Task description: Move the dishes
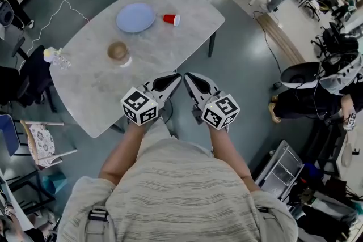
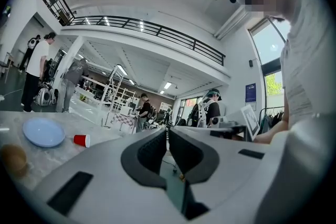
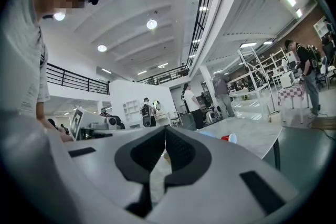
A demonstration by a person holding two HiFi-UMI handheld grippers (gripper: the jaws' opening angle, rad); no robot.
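Since the left tongs (image 1: 174,79) and right tongs (image 1: 189,79) are both clenched on nothing at the worktop's (image 1: 170,48) near edge, well short of the blue plate (image 1: 135,17), we'd open one first. Brown bowl (image 1: 118,51) sits on our side of the plate, red cup (image 1: 172,20) lies just right of it. We'd go in low at the rim.

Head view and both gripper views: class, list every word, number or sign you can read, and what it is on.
Blue wall sign: too small to read.
Left marker cube, right marker cube: square patterns, no letters.
Nothing else carries text.
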